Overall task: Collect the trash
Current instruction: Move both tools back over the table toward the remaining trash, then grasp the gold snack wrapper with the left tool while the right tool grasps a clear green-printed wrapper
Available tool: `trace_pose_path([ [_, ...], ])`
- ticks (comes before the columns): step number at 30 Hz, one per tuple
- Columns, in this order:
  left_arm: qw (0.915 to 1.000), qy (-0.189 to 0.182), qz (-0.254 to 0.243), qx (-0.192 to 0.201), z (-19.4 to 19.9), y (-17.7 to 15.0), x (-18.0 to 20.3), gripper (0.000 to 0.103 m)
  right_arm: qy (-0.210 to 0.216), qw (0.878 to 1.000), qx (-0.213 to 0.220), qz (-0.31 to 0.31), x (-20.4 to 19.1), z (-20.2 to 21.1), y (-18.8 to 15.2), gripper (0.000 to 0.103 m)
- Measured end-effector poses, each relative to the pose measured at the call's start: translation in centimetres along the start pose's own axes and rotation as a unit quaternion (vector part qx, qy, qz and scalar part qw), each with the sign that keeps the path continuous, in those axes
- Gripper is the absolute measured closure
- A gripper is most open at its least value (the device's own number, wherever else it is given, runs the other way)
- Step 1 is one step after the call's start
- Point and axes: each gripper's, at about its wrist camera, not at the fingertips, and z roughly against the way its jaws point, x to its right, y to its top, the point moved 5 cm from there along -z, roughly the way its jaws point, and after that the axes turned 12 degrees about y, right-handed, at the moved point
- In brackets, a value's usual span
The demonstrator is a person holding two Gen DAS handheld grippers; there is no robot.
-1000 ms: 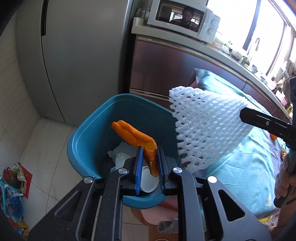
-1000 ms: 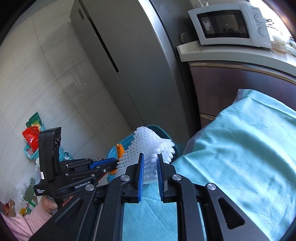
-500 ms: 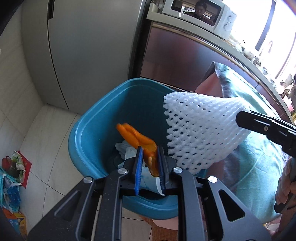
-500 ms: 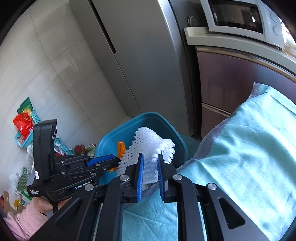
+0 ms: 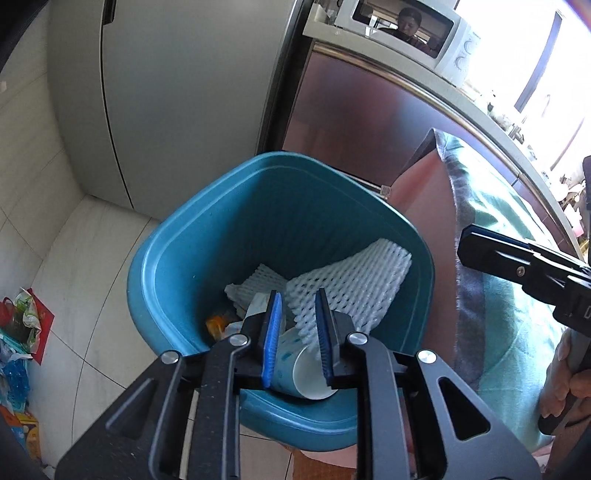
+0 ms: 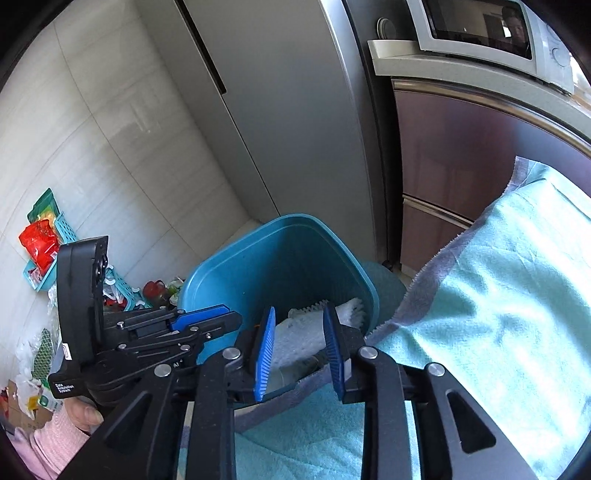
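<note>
Both claws hang with jaws parted and gripping nothing: the left claw (image 5: 295, 332) over the teal plastic bin (image 5: 184, 236), the right claw (image 6: 300, 354) at its rim. The white foam fruit net (image 5: 354, 288) lies inside (beside a paper cup (image 5: 299, 373) and an orange peel (image 5: 216, 325)).

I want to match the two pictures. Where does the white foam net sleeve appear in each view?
Left wrist view: the white foam net sleeve lies inside the teal plastic trash bin, right of centre, just beyond the open left gripper.
Right wrist view: the sleeve shows low in the centre, inside the bin, between the open right gripper fingers.
Shared landmark: the white microwave oven, at the top.
</note>
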Motion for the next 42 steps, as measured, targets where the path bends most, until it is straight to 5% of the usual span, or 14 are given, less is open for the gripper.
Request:
trace_pose_path([
  [10,0.9982,-0.013,-0.020,0.055,4.3,0.6,2.8,0.065,0.009,0.999,0.034,0.005,0.3,4.4,-1.6,0.077],
  [16,0.9936,-0.052,-0.058,0.083,7.3,0.3,7.0,0.061,0.009,0.997,0.073,0.003,0.9,9.5,-3.7,0.071],
  [24,0.9783,-0.118,-0.135,0.104,10.8,-1.6,14.9,0.055,-0.055,0.989,0.131,-0.037,3.8,18.1,-9.1,0.065],
  [31,0.9575,-0.182,-0.202,0.097,12.6,-4.3,23.2,0.052,-0.141,0.965,0.191,-0.109,8.0,26.3,-15.0,0.065],
  [42,0.9146,-0.266,-0.300,0.055,14.1,-9.9,36.7,0.047,-0.256,0.910,0.264,-0.193,14.9,37.6,-21.9,0.062],
])
